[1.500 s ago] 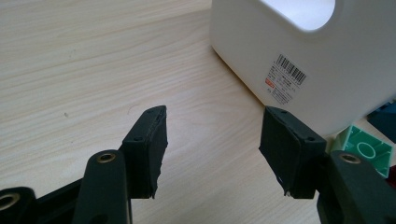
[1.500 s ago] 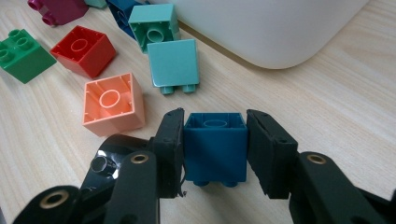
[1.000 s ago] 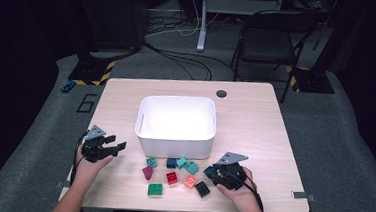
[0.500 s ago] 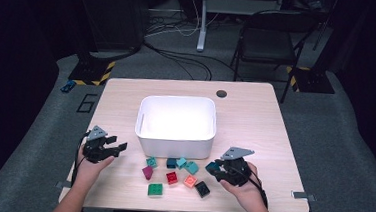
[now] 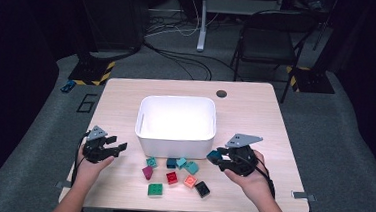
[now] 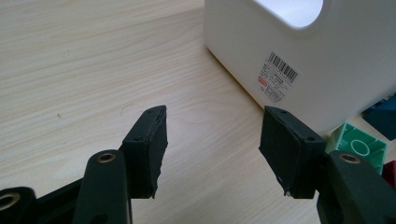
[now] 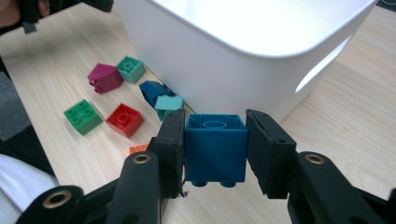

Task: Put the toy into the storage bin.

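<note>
Table (image 5: 256,111) of pale wood carries a white tub (image 5: 176,125) near its middle, with a barcode label (image 6: 276,76) on the side that the left gripper view sees. The left gripper (image 5: 110,147) hovers over bare wood just left of the tub's front corner, jaws spread wide with nothing between them; the same gap shows in the left gripper view (image 6: 212,154). The right gripper (image 5: 216,158) sits just off the tub's front right corner, jaws pressed onto a blue block (image 7: 215,147), which is pinched by its two sides with its hollow underside up and its studs pointing down. In the right gripper view the block hangs close to the tub wall (image 7: 219,70), below the rim.

Loose blocks lie in front of the tub, between the two hands: a green block (image 5: 155,189), a red block (image 5: 172,177), a magenta block (image 5: 147,172), an orange block (image 5: 190,181), a black block (image 5: 201,188), a dark blue block (image 5: 172,162), and teal blocks (image 5: 151,161) nearest the tub.
</note>
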`<state>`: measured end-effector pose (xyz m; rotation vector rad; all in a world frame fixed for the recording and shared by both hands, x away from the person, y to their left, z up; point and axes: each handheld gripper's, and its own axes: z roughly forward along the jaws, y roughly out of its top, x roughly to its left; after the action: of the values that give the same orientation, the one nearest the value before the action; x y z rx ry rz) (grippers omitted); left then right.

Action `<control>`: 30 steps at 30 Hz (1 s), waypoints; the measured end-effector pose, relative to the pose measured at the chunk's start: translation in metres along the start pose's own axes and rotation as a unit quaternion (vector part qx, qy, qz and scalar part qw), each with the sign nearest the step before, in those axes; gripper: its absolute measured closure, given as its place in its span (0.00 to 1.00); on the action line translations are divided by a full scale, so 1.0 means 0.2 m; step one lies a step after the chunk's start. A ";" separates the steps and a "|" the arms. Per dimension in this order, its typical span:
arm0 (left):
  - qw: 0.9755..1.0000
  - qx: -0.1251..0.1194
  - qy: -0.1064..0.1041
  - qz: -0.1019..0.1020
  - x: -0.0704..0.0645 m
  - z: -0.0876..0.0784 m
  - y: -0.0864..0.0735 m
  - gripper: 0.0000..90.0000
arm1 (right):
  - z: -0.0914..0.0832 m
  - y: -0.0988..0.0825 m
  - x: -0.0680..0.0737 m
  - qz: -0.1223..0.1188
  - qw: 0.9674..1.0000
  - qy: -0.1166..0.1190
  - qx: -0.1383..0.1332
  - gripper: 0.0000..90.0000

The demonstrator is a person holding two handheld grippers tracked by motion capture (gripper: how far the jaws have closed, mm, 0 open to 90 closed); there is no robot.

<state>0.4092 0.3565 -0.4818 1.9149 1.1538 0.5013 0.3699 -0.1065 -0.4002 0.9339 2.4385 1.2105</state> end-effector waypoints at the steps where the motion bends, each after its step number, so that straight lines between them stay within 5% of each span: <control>1: 1.000 0.001 -0.001 0.000 0.00 0.00 0.00 0.46 | -0.01 0.01 0.00 0.000 1.000 0.000 0.000 0.65; 16: 1.000 0.002 -0.003 -0.001 0.00 0.00 0.00 0.46 | -0.09 0.25 -0.02 -0.014 1.000 0.009 -0.025 0.65; 30: 1.000 0.000 -0.004 -0.003 0.01 0.00 0.00 0.46 | 0.06 0.47 0.02 -0.032 0.999 0.025 -0.032 0.65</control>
<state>0.4105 0.3581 -0.4828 1.9110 1.1539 0.4915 0.4141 -0.0545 -0.3337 0.8118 2.4327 1.2972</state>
